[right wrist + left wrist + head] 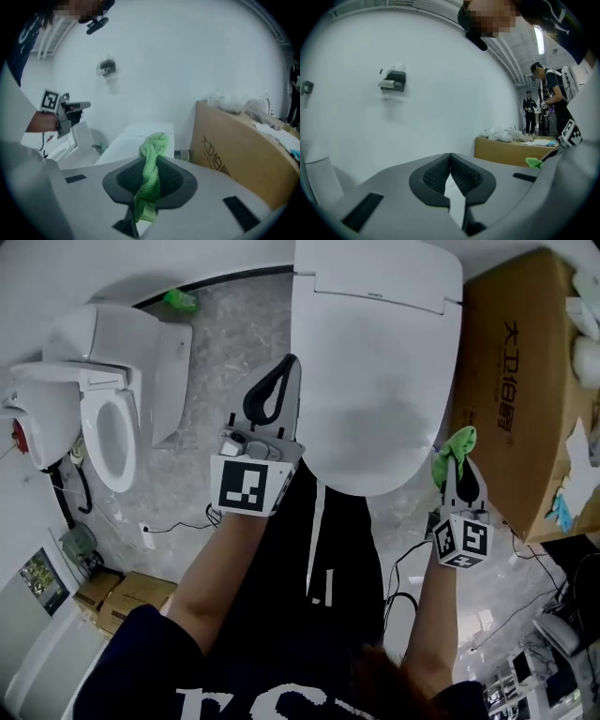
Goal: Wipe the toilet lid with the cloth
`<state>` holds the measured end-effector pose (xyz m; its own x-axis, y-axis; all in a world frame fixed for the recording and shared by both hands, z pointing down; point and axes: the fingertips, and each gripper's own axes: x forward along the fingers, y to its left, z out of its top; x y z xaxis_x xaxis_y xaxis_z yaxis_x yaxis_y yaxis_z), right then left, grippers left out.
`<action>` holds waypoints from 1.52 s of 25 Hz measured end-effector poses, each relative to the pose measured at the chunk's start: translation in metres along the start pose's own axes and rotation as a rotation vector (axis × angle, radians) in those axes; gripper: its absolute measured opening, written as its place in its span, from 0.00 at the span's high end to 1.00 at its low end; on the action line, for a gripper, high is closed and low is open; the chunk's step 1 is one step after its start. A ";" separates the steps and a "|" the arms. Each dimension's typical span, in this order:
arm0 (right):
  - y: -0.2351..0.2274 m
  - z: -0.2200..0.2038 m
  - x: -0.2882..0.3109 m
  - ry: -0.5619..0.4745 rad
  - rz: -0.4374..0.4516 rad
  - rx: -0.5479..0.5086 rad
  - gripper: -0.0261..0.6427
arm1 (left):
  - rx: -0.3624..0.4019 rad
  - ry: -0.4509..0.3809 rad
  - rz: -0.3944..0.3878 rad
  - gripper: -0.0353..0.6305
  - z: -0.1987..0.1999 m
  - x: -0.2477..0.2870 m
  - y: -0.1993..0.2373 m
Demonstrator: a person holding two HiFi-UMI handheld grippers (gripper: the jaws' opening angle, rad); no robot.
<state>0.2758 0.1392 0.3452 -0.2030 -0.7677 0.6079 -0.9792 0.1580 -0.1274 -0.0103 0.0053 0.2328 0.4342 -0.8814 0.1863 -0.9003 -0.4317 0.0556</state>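
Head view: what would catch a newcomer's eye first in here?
The big white toilet lid, closed, fills the top centre. Beside its right edge the right tool pinches a bright green cloth, while the left tool hangs shut and empty at the lid's left edge. A second toilet stands at far left.

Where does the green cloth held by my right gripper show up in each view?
Head view: green cloth, right of centre, at the right gripper tip.
Left gripper view: small green patch, lower right.
Right gripper view: cloth at centre, between the jaws.
Shared landmark: cardboard box.
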 end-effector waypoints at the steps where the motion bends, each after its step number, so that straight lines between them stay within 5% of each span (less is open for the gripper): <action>1: 0.006 0.030 -0.007 -0.055 0.009 0.005 0.84 | 0.011 0.003 -0.004 0.92 0.014 -0.005 0.001; 10: 0.067 0.270 -0.063 -0.472 0.093 -0.103 0.84 | 0.047 -0.151 0.056 0.92 0.170 -0.021 0.027; 17: 0.103 0.385 -0.148 -0.658 0.133 -0.229 0.84 | 0.058 -0.172 0.098 0.92 0.260 -0.057 0.015; 21: 0.103 0.415 -0.188 -0.729 0.126 -0.269 0.84 | 0.107 -0.112 0.100 0.92 0.277 -0.078 0.002; 32: 0.093 0.436 -0.237 -0.810 0.090 -0.315 0.84 | 0.118 -0.182 0.127 0.92 0.327 -0.100 -0.014; 38: 0.080 0.440 -0.239 -0.825 0.149 -0.219 0.84 | 0.095 -0.201 0.138 0.92 0.341 -0.103 -0.026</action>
<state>0.2469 0.0623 -0.1555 -0.3458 -0.9216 -0.1765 -0.9381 0.3435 0.0445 -0.0209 0.0420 -0.1222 0.3137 -0.9494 -0.0140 -0.9485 -0.3126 -0.0513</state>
